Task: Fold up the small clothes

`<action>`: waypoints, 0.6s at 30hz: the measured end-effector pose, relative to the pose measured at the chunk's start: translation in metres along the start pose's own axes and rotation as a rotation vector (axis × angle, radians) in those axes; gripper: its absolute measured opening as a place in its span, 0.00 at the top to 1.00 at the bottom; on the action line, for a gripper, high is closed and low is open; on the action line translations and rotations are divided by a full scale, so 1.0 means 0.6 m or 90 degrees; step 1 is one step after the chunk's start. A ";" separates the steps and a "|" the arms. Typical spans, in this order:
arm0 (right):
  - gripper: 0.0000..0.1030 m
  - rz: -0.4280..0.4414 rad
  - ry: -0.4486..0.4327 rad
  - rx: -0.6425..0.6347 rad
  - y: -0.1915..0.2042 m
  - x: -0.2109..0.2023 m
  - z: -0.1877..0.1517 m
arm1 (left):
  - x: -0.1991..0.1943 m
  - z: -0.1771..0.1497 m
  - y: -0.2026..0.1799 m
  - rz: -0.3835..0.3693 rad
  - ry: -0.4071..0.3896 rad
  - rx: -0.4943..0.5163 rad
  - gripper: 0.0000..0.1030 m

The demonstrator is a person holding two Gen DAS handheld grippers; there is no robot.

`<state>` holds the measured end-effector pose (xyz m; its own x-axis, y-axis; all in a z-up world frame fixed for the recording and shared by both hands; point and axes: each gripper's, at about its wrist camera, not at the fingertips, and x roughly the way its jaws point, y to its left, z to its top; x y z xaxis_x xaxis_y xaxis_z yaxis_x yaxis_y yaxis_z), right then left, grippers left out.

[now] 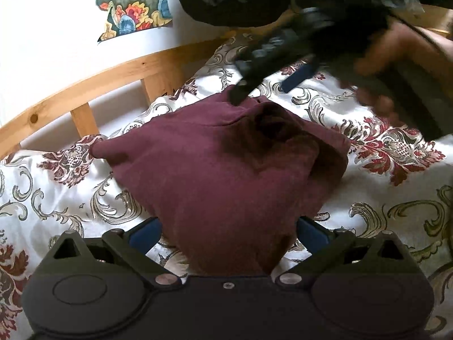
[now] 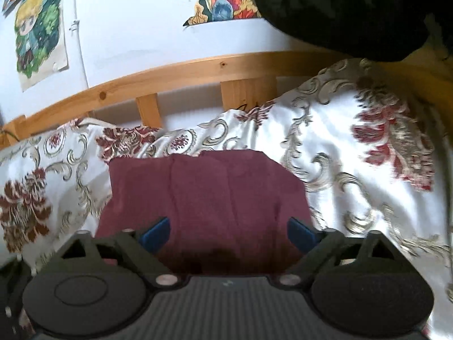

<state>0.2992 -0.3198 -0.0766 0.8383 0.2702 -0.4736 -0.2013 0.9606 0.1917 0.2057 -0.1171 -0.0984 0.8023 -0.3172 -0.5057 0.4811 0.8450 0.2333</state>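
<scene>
A maroon garment (image 1: 226,167), folded into a compact shape, lies on the floral bedspread (image 1: 70,198). My left gripper (image 1: 228,233) is open at the garment's near end, a blue pad (image 1: 145,233) on either side of the cloth and neither pressing it. My right gripper (image 1: 266,87), blurred and held by a hand (image 1: 396,53), hovers over the garment's far edge. In the right wrist view the garment (image 2: 206,195) lies flat under the right gripper (image 2: 229,233), which is open with nothing held between its blue pads (image 2: 157,233).
A wooden bed rail (image 1: 119,73) with slats runs along the far side against a white wall with colourful posters (image 2: 39,28). A dark fabric mass (image 2: 339,8) hangs at the upper right. The bedspread bunches up high on the right (image 2: 354,141).
</scene>
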 end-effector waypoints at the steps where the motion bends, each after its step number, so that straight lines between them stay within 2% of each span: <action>1: 0.22 0.005 0.002 0.000 0.000 0.010 0.004 | 0.000 -0.001 -0.001 -0.001 -0.002 -0.001 0.02; 2: 0.29 0.011 0.006 -0.001 -0.003 0.020 0.007 | -0.001 -0.001 -0.001 -0.002 -0.004 -0.002 0.03; 5: 0.42 0.018 0.027 -0.007 0.001 0.047 0.011 | -0.002 -0.004 0.000 -0.007 -0.017 -0.005 0.03; 13: 0.45 0.012 0.031 -0.005 0.003 0.077 0.010 | -0.008 -0.011 0.000 -0.015 -0.066 -0.004 0.09; 15: 0.55 0.008 0.029 -0.011 0.006 0.083 0.007 | -0.007 -0.015 -0.001 -0.018 -0.069 0.004 0.16; 17: 0.76 0.010 0.024 -0.022 0.014 0.086 0.003 | -0.006 -0.017 -0.002 -0.026 -0.071 0.006 0.23; 18: 0.80 0.010 0.018 -0.032 0.019 0.084 0.001 | -0.006 -0.018 -0.002 -0.029 -0.071 0.006 0.27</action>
<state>0.3394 -0.2954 -0.0979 0.8202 0.2867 -0.4951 -0.2405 0.9580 0.1564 0.1987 -0.1125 -0.1057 0.8139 -0.4011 -0.4203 0.5205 0.8248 0.2210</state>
